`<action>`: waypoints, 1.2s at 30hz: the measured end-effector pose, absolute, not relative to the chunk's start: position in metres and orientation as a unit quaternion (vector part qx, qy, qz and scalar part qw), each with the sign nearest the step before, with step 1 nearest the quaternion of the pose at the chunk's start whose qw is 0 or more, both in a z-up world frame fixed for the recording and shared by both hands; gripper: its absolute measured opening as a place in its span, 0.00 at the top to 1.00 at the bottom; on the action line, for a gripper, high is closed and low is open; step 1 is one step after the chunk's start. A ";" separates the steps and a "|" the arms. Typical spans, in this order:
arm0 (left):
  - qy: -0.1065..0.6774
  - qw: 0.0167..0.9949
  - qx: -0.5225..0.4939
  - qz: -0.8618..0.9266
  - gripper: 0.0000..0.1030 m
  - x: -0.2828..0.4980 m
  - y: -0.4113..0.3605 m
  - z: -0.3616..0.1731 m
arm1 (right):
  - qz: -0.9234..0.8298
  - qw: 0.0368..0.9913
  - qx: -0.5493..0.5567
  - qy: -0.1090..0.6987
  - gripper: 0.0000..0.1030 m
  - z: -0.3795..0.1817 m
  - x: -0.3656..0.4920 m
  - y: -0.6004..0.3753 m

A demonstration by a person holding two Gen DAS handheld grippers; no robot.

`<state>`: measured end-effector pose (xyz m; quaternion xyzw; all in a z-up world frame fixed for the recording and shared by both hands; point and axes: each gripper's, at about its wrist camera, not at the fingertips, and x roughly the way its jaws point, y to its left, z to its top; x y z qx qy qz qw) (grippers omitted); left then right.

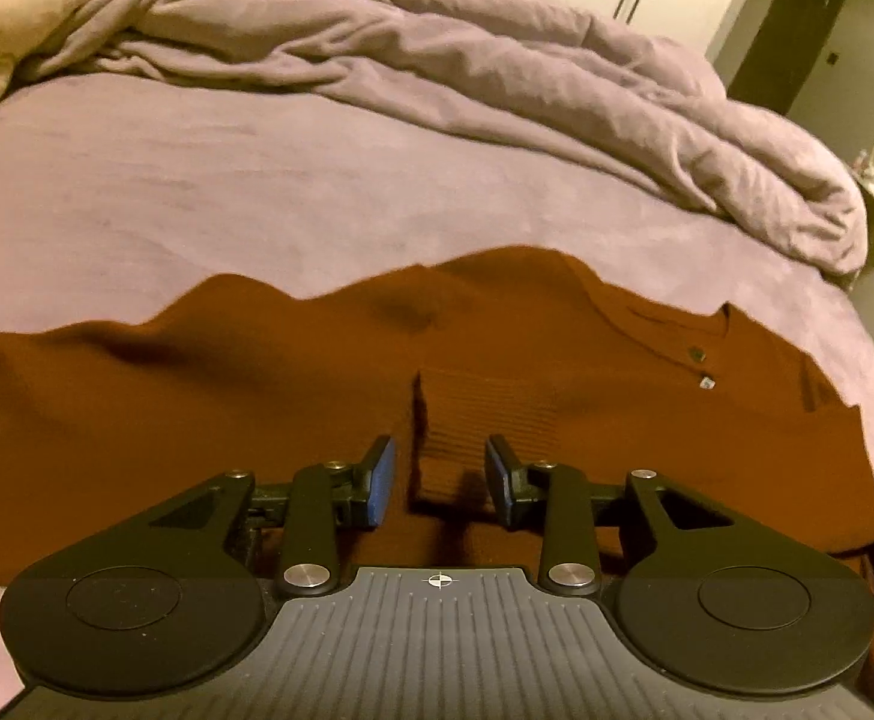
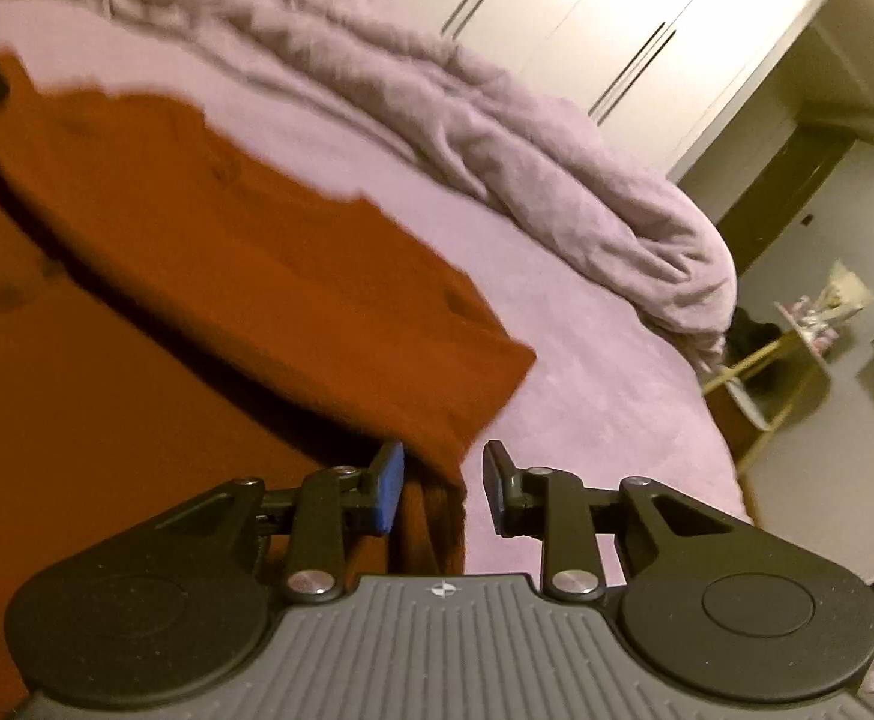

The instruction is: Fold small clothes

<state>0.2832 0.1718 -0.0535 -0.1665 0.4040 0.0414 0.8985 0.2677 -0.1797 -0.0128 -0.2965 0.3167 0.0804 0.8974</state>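
Observation:
A rust-brown knit top lies spread on the mauve bed sheet, its buttoned neckline to the right. A ribbed cuff of a folded-in sleeve lies on the body. My left gripper is open, just above the top, with the cuff between its fingers. In the right wrist view the same top fills the left side. My right gripper is open at the top's right edge, with a fold of brown cloth between its fingers, not pinched.
A rumpled mauve duvet lies heaped across the far side of the bed and shows in the right wrist view. A cream pillow sits at far left. Wardrobe doors and a small side table stand beyond the bed.

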 end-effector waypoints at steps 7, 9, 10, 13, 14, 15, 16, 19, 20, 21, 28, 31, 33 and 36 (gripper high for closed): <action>0.417 0.892 -0.173 0.002 0.60 0.296 0.145 -0.059 | 0.104 0.909 -0.274 0.297 0.75 -0.002 0.282 -0.151; 0.425 0.890 -0.167 0.010 0.59 0.303 0.138 -0.070 | 0.109 0.899 -0.289 0.309 0.75 -0.016 0.288 -0.141; 0.423 0.891 -0.163 0.012 0.56 0.304 0.136 -0.072 | 0.107 0.889 -0.305 0.325 0.77 -0.027 0.292 -0.138; 0.413 0.893 -0.180 0.006 0.46 0.304 0.138 -0.077 | 0.083 0.878 -0.346 0.321 0.77 -0.055 0.297 -0.141; 0.410 0.892 -0.192 0.004 0.44 0.303 0.141 -0.077 | 0.075 0.874 -0.362 0.313 0.77 -0.060 0.298 -0.141; 0.408 0.890 -0.203 0.002 0.43 0.301 0.145 -0.077 | 0.070 0.874 -0.370 0.307 0.77 -0.062 0.299 -0.142; 0.406 0.887 -0.218 0.004 0.42 0.298 0.149 -0.076 | 0.068 0.874 -0.371 0.306 0.76 -0.063 0.299 -0.142; 0.394 0.879 -0.270 0.016 0.26 0.280 0.168 -0.069 | 0.068 0.872 -0.372 0.310 0.75 -0.060 0.300 -0.139; 0.389 0.876 -0.285 0.029 0.16 0.270 0.178 -0.066 | 0.069 0.873 -0.366 0.315 0.75 -0.056 0.299 -0.140; 0.381 0.874 -0.297 0.045 0.14 0.257 0.188 -0.064 | 0.068 0.875 -0.357 0.320 0.75 -0.051 0.295 -0.139; 0.336 0.837 -0.386 0.192 0.21 0.149 0.296 -0.081 | 0.080 0.913 -0.220 0.334 0.51 -0.003 0.239 -0.158; 0.302 0.800 -0.476 0.208 0.44 0.113 0.343 -0.096 | 0.084 0.917 -0.194 0.338 0.51 0.003 0.218 -0.158; 0.269 0.785 -0.510 0.224 0.45 0.098 0.365 -0.101 | 0.085 0.918 -0.184 0.342 0.51 0.004 0.210 -0.154; 0.215 0.769 -0.550 0.245 0.46 0.085 0.397 -0.109 | 0.083 0.916 -0.168 0.355 0.51 0.006 0.206 -0.146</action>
